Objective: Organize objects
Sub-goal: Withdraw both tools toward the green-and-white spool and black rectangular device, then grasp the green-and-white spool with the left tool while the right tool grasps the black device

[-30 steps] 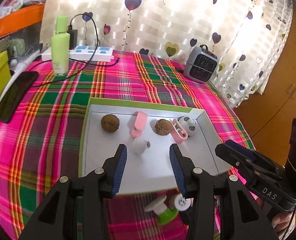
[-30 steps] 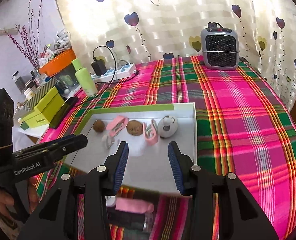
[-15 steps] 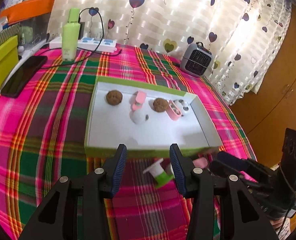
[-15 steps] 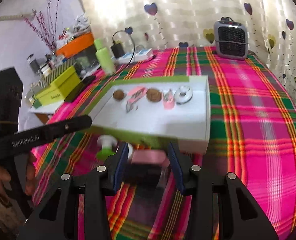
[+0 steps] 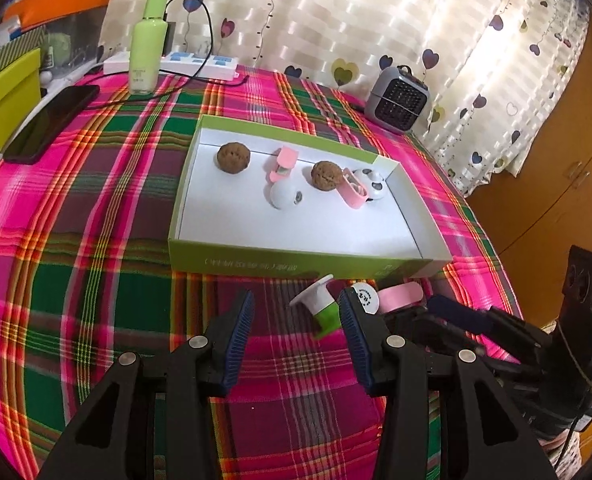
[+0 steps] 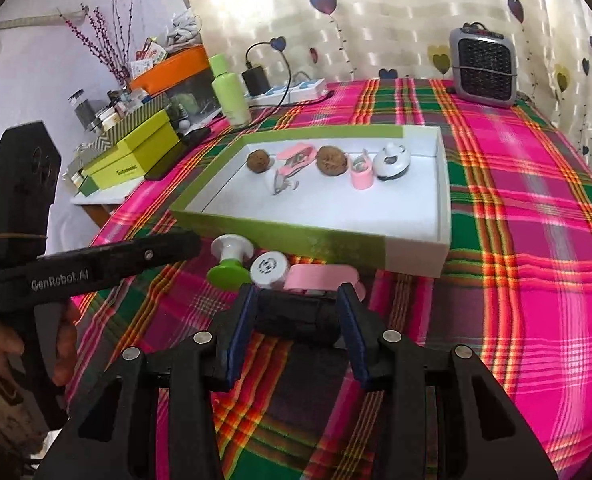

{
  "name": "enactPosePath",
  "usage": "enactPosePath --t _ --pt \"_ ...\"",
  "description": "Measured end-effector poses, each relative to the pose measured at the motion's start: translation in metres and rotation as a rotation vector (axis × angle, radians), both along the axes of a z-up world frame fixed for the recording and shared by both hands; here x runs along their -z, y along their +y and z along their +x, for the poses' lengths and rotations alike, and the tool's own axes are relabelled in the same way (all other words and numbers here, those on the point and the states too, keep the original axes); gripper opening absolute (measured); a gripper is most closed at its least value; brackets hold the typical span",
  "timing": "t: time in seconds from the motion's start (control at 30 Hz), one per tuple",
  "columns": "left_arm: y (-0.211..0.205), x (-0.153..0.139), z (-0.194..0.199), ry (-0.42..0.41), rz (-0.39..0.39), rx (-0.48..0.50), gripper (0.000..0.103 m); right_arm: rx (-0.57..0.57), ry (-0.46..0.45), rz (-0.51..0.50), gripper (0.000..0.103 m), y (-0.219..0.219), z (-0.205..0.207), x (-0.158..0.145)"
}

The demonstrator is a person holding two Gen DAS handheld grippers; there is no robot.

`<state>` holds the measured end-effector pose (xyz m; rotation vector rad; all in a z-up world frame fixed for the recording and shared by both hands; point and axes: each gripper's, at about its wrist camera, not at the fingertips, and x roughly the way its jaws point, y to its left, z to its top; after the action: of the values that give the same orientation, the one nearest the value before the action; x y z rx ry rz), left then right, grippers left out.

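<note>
A green-edged white box on the plaid cloth holds two brown balls, pink clips, a white ball and a panda-faced piece. In front of it lie a white-and-green spool, a white round cap, a pink piece and a dark object. My right gripper is open, its fingers either side of the dark object. My left gripper is open and empty, just left of the spool.
A grey heater stands at the back right. A green bottle, a power strip, a black phone and yellow-green boxes are at the back left. The table edge drops off at the right.
Both grippers have pulled back from over the box towards the near side. The right gripper has come down around the dark object in front of the box.
</note>
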<state>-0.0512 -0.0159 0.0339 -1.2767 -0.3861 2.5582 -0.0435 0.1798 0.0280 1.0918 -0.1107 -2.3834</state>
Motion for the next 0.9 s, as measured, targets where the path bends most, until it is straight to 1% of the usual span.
enactPosePath --t 0.1,0.23,0.4,0.53,0.63,0.7,0.8,0.9 --pt "0.001 0.002 0.000 -0.006 -0.001 0.001 0.043 0.016 -0.014 -0.017 0.043 0.005 -0.006 0.004" --pt "0.002 0.004 -0.001 -0.015 0.000 0.004 0.043 -0.007 -0.014 -0.020 0.042 0.007 -0.006 0.003" --pt "0.003 0.006 -0.002 -0.021 0.003 0.006 0.043 -0.058 -0.027 -0.022 0.042 0.005 0.001 0.001" --pt "0.003 0.007 -0.003 -0.019 0.005 0.007 0.043 -0.119 -0.065 -0.050 0.043 0.001 0.004 -0.001" --pt "0.004 0.006 -0.003 -0.022 0.006 0.009 0.043 -0.092 -0.033 -0.003 0.043 -0.001 0.003 0.000" --pt "0.005 0.006 -0.003 -0.020 0.007 0.014 0.043 -0.093 -0.046 0.016 0.043 -0.003 -0.001 0.004" --pt "0.007 0.006 -0.003 -0.020 0.012 0.022 0.044 -0.135 -0.032 0.059 0.043 -0.012 0.002 0.007" --pt "0.008 0.006 -0.004 -0.021 0.021 0.027 0.046 -0.185 -0.031 0.061 0.043 -0.015 0.006 0.007"
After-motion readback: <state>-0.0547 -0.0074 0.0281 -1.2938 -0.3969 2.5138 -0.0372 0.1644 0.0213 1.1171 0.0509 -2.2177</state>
